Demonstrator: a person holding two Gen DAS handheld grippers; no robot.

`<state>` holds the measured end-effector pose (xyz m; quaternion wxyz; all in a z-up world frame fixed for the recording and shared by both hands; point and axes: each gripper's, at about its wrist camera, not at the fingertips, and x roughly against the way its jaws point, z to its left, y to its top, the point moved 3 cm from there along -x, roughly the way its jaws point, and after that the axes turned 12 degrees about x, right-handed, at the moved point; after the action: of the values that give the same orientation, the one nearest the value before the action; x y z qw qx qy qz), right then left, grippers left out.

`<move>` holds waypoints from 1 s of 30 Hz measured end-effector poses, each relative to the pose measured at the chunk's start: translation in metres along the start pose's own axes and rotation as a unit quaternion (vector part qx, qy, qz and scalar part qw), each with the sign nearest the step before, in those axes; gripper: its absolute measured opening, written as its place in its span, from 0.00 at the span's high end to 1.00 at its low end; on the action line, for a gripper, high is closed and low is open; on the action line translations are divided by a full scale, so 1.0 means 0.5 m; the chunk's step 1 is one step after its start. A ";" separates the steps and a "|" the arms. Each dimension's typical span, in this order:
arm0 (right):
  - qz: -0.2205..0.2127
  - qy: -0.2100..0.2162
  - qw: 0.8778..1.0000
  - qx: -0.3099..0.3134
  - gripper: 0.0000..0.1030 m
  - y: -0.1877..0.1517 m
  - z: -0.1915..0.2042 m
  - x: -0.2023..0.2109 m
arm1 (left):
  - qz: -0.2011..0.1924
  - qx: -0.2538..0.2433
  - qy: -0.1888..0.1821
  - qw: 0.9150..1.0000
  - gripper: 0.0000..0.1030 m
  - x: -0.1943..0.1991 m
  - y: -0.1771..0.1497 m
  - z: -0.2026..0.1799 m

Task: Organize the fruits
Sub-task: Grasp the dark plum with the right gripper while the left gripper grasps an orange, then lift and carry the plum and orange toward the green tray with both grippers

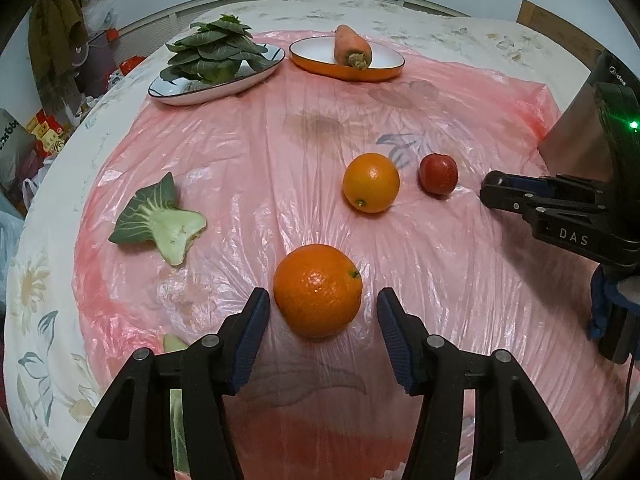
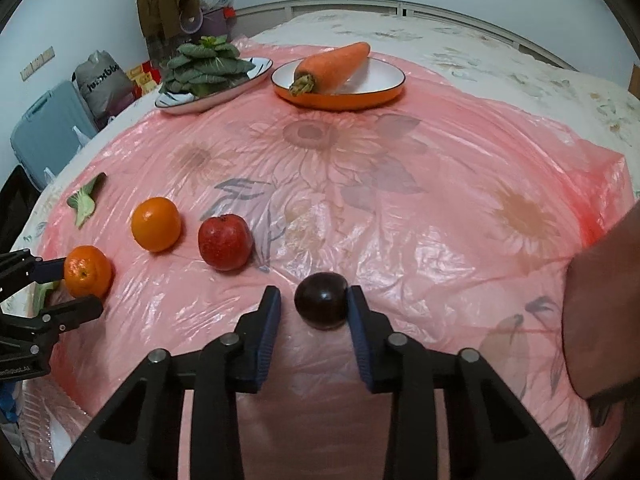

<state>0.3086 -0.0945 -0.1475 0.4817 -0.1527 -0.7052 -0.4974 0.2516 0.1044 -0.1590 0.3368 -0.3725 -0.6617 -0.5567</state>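
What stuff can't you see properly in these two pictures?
- The dark plum: missing from the left wrist view, hidden behind the right gripper.
- Right gripper: cut off by the edge in the left view.
- Pale green scrap: mostly hidden behind the left gripper fingers.
- Underside of the near orange: hidden.
- Whether the plum touches both right gripper fingers: unclear.
- Back of the leafy greens plate: hidden.
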 end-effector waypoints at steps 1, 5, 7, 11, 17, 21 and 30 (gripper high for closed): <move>0.002 0.000 1.000 0.001 0.45 0.000 0.000 -0.003 | 0.002 0.002 0.001 1.000 0.57 -0.002 0.000 0.002; 0.003 0.005 1.000 0.001 0.45 -0.002 -0.003 -0.008 | 0.008 0.020 -0.010 1.000 0.64 -0.009 0.002 0.015; 0.002 0.009 1.000 -0.002 0.45 -0.004 -0.004 -0.009 | 0.008 0.023 -0.013 1.000 0.64 -0.009 0.003 0.016; 0.001 0.012 1.000 -0.005 0.45 -0.005 -0.006 -0.010 | 0.006 0.017 -0.009 1.000 0.64 -0.008 0.004 0.017; -0.007 0.024 1.000 -0.013 0.45 -0.006 -0.012 -0.004 | 0.004 0.043 -0.039 0.998 0.65 0.003 0.006 0.033; -0.014 0.029 0.999 -0.019 0.49 -0.005 -0.015 0.005 | 0.001 0.061 -0.050 0.997 0.65 0.016 0.007 0.049; -0.015 0.025 0.999 -0.015 0.49 0.001 -0.011 0.023 | -0.010 0.080 -0.053 0.995 0.65 0.048 0.006 0.074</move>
<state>0.3063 -0.1021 -0.1375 0.4894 -0.1368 -0.6878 -0.5183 0.2411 0.1441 -0.1429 0.3243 -0.3668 -0.7250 -0.4844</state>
